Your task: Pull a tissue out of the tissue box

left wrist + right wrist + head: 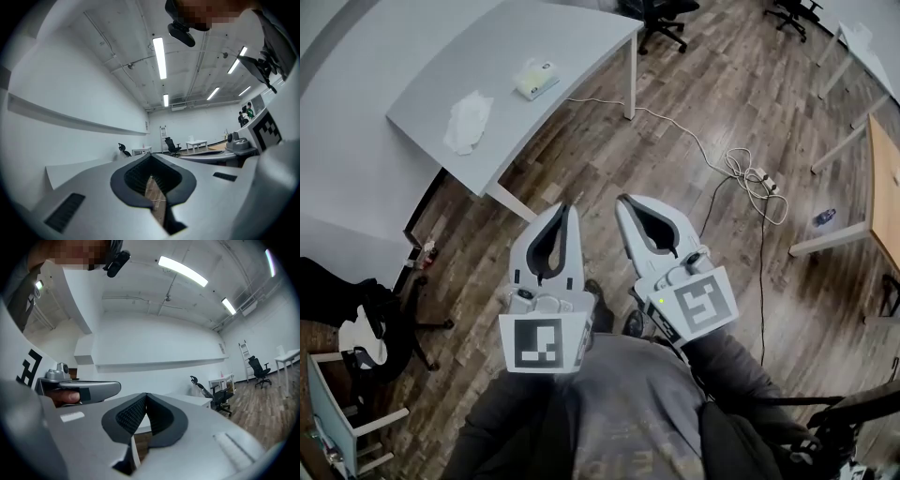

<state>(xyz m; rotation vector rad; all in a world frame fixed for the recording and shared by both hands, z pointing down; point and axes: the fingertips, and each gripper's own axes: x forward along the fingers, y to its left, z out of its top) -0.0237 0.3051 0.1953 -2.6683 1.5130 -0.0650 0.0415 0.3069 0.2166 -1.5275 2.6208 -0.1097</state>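
Note:
The tissue box [536,78] lies on the grey table [412,56] at the upper left, and a crumpled white tissue [467,120] rests nearer the table's front edge. Both grippers are held close to the person's body, over the wooden floor and well short of the table. My left gripper [564,209] is shut with nothing in it. My right gripper [624,201] beside it is shut and empty too. In the left gripper view the jaws [151,158] meet at the tip; in the right gripper view the jaws [146,396] also meet. Neither gripper view shows the box.
A white cable and power strip [761,179] trail across the floor to the right. Office chairs [661,14] stand at the far end. A wooden desk [886,178] is at the right edge, a black chair [352,309] and a white shelf [337,412] at the lower left.

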